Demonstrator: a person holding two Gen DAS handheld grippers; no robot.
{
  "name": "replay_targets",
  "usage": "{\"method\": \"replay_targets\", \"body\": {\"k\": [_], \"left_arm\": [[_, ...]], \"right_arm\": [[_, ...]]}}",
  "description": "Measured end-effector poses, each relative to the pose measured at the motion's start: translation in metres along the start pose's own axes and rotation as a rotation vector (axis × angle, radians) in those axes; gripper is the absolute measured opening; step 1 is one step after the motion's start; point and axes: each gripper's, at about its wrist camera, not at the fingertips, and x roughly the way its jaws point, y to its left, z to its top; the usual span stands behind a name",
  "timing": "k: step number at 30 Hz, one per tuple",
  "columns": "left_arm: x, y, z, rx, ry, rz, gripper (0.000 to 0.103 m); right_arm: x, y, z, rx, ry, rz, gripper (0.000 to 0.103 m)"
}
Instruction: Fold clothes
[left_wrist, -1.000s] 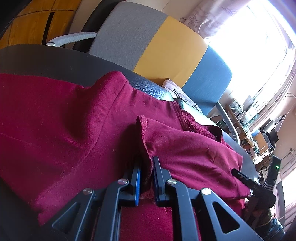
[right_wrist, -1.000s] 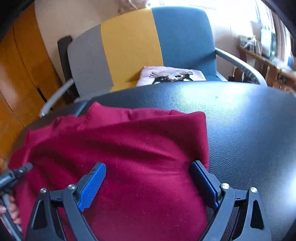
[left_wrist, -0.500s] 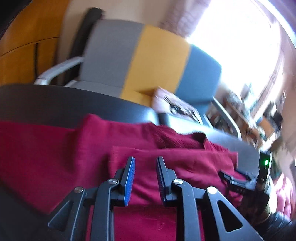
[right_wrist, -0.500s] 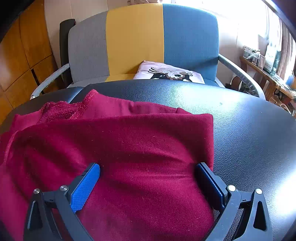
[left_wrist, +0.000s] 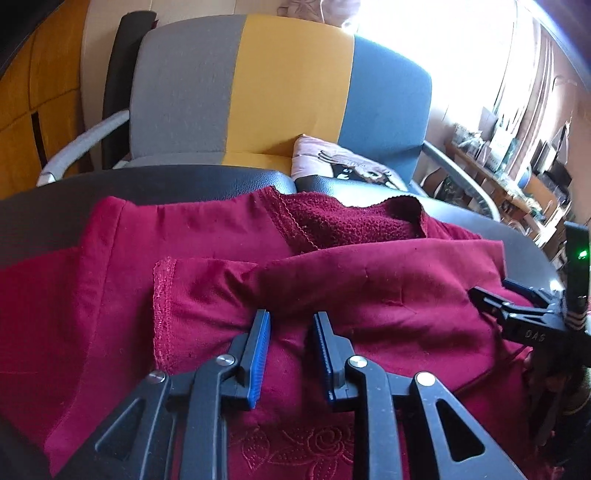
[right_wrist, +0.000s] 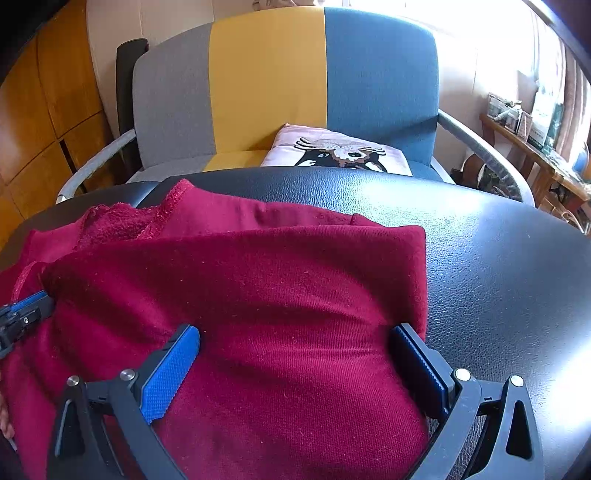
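Big black leather-look surface (right_wrist: 498, 266) fills the foreground, and beyond it sits a tri-colour armchair (right_wrist: 266, 81), grey, yellow and blue, with a printed cushion (right_wrist: 336, 149) on its seat. Spread across the surface is the dark red sweater (right_wrist: 258, 288), folded over itself, its fleecy inside showing near the neckline at the far edge and a stitched hem running along the left part in the left wrist view. On to the right tool (right_wrist: 295, 365): fingers spread wide, set either side of the folded red cloth, blue pad on one side, the other right at the fold's right edge. The left tool (left_wrist: 291, 343) has its fingers close together with a narrow gap, pressed up against a ridge of the sweater; whether any cloth is pinched, I cannot tell.
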Motion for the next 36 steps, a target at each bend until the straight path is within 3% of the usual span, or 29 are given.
{"method": "replay_targets", "body": {"k": [3, 7, 10, 12, 19, 25, 26, 28, 29, 33, 36], "left_arm": [[-0.012, -0.003, 0.01, -0.035, 0.012, -0.093, 0.024], [-0.012, -0.017, 0.046, -0.095, 0.03, -0.348, 0.026], [0.01, -0.03, 0.076, -0.137, 0.095, -0.512, 0.028], [0.031, -0.036, 0.094, -0.161, 0.147, -0.547, 0.032], [0.095, -0.054, 0.115, -0.172, 0.3, -0.523, 0.036], [0.112, -0.061, 0.115, -0.203, 0.305, -0.597, 0.035], [0.114, -0.063, 0.116, -0.186, 0.292, -0.577, 0.031], [0.118, -0.072, 0.118, -0.112, 0.253, -0.443, 0.007], [0.123, -0.073, 0.117, -0.082, 0.241, -0.393, 0.004], [0.13, -0.078, 0.118, -0.022, 0.16, -0.339, 0.004], [0.134, -0.075, 0.12, -0.039, 0.161, -0.355, 0.005]], "right_arm": [[-0.001, -0.003, -0.001, 0.013, -0.007, 0.017, 0.103], [-0.001, -0.003, -0.001, 0.014, -0.012, 0.019, 0.103], [-0.001, -0.004, -0.002, 0.018, -0.015, 0.023, 0.103], [-0.002, -0.006, -0.002, 0.023, -0.017, 0.031, 0.103], [-0.002, -0.008, -0.002, 0.036, -0.027, 0.047, 0.103], [-0.002, -0.01, -0.002, 0.045, -0.036, 0.059, 0.103], [-0.002, -0.01, -0.002, 0.046, -0.036, 0.06, 0.103], [-0.002, -0.01, -0.002, 0.047, -0.038, 0.062, 0.103], [-0.002, -0.011, -0.002, 0.048, -0.038, 0.062, 0.103], [-0.002, -0.011, -0.003, 0.048, -0.04, 0.062, 0.103], [-0.001, -0.01, -0.003, 0.045, -0.039, 0.057, 0.103]]}}
